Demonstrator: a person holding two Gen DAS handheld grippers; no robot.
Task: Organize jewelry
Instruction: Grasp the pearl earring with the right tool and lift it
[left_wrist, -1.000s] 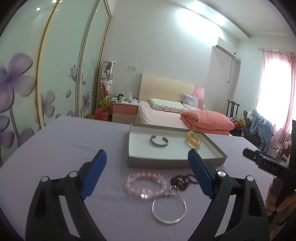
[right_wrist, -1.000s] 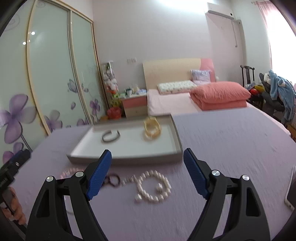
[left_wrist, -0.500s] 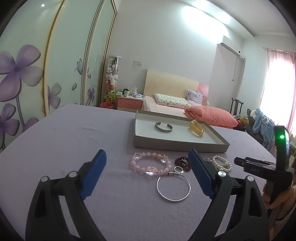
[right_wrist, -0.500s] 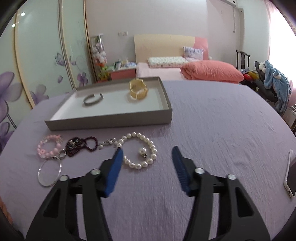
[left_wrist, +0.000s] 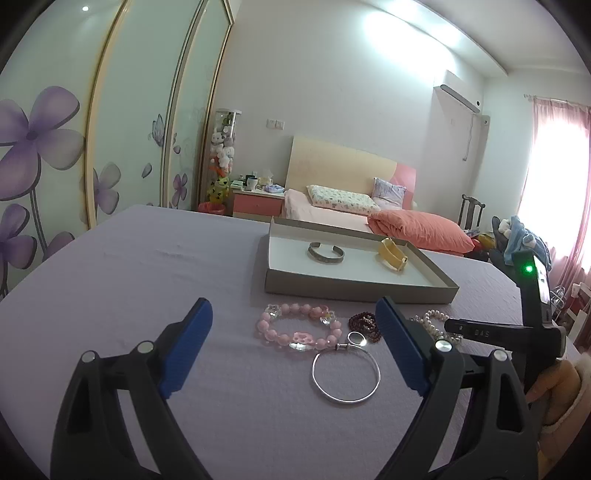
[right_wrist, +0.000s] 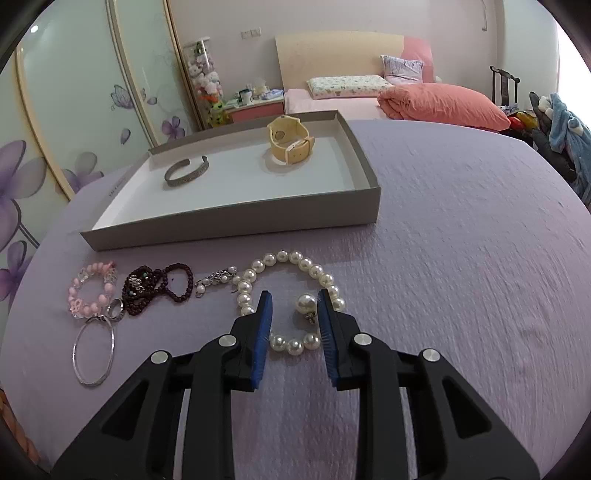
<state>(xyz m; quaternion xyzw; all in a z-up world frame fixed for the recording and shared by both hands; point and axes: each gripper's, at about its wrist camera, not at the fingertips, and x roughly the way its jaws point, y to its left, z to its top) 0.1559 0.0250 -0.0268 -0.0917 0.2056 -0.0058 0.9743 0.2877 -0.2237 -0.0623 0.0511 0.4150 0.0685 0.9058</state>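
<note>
The right gripper (right_wrist: 294, 308) has its jaws narrow, one on each side of the big pearl (right_wrist: 306, 302) on the pearl bracelet (right_wrist: 291, 295), not yet pinching it. At about ten o'clock from it lie the dark red bead string (right_wrist: 155, 288), the pink bead bracelet (right_wrist: 90, 291) and the silver bangle (right_wrist: 94, 350), all on the purple surface (right_wrist: 461, 277). The gray tray (right_wrist: 236, 218) sits at twelve o'clock, with a silver cuff (right_wrist: 186, 173) and a yellow watch (right_wrist: 290, 142) inside. The left gripper (left_wrist: 293, 325) waits with jaws wide and empty above the pink bracelet. I think the step is grabbing the pearls. Next, the jaws must squeeze shut, lift, and carry them into the tray.
</note>
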